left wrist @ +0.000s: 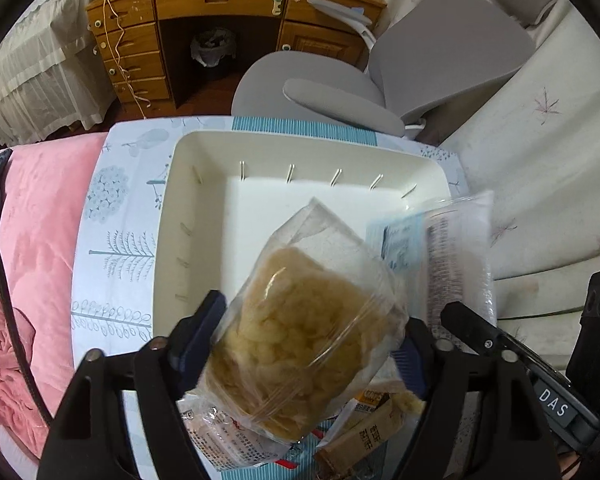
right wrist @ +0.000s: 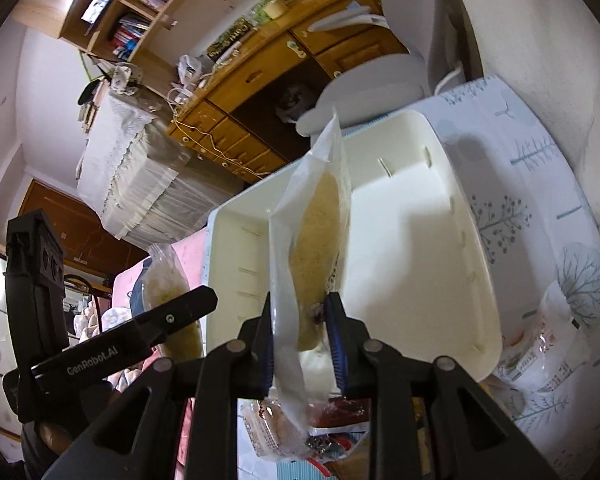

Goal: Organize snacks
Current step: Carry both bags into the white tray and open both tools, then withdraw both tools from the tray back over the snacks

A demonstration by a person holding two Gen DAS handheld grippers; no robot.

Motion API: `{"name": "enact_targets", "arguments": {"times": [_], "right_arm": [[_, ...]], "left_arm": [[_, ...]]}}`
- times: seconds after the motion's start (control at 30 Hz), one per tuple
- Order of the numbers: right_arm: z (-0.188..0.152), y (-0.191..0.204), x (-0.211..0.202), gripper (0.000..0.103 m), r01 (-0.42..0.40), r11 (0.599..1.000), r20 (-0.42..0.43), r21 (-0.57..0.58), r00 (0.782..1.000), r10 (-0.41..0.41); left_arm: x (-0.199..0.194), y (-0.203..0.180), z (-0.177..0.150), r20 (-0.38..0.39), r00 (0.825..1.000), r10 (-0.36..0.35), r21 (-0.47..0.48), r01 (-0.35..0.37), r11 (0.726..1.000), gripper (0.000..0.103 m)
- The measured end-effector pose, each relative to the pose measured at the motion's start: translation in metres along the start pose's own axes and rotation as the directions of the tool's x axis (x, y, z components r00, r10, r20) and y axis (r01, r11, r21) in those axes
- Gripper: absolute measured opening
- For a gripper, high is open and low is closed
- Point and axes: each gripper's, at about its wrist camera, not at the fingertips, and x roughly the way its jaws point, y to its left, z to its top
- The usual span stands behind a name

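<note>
My left gripper (left wrist: 312, 340) is shut on a clear bag of pale yellow puffed snacks (left wrist: 300, 340), held above the near edge of an empty white bin (left wrist: 168, 216). My right gripper (right wrist: 300, 344) is shut on a flat clear snack packet with a pale filling (right wrist: 316, 256), held upright over the white bin (right wrist: 452, 280). That packet shows blurred at the right of the left wrist view (left wrist: 440, 248). The left gripper's bag shows in the right wrist view (right wrist: 172, 304).
Several more snack packets (left wrist: 364, 432) lie on the tree-patterned tablecloth (left wrist: 116, 248) near me, also in the right wrist view (right wrist: 540, 352). A grey office chair (left wrist: 420, 60) and a wooden desk (left wrist: 220, 0) stand beyond. Pink bedding (left wrist: 32, 260) lies left.
</note>
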Motion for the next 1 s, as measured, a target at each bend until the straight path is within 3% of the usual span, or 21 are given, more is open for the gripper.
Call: {"name": "enact_targets", "arguments": {"times": [0.07, 0.13, 0.2, 0.23, 0.63, 1.0], "right_arm": [[0.000, -0.006, 0.003, 0.036, -0.014, 1.000, -0.006, 0.028, 1.000, 0.014], [0.000, -0.010, 0.002, 0.060, -0.042, 0.998, 0.001, 0.050, 0.999, 0.042], [0.000, -0.010, -0.001, 0.074, -0.047, 0.997, 0.008, 0.056, 0.999, 0.047], [-0.001, -0.010, -0.003, 0.076, -0.056, 0.997, 0.014, 0.058, 0.998, 0.055], [-0.021, 0.012, -0.039, 0.076, -0.051, 0.999, 0.036, 0.018, 0.998, 0.050], [-0.070, 0.044, -0.075, 0.076, -0.013, 1.000, 0.085, -0.024, 0.996, 0.015]], "left_arm": [[0.000, 0.000, 0.000, 0.004, 1.000, 0.009, 0.000, -0.009, 1.000, 0.093], [-0.005, 0.001, -0.001, 0.016, 1.000, 0.018, -0.001, -0.018, 1.000, 0.095], [-0.010, 0.002, -0.002, 0.020, 1.000, 0.024, -0.001, -0.024, 1.000, 0.095], [-0.013, 0.003, -0.003, 0.026, 0.999, 0.022, -0.002, -0.022, 1.000, 0.095], [-0.062, 0.011, -0.041, 0.068, 0.998, -0.017, -0.042, 0.020, 0.999, 0.095], [-0.102, 0.027, -0.097, 0.091, 0.995, -0.029, -0.009, 0.030, 0.999, 0.095]]}}
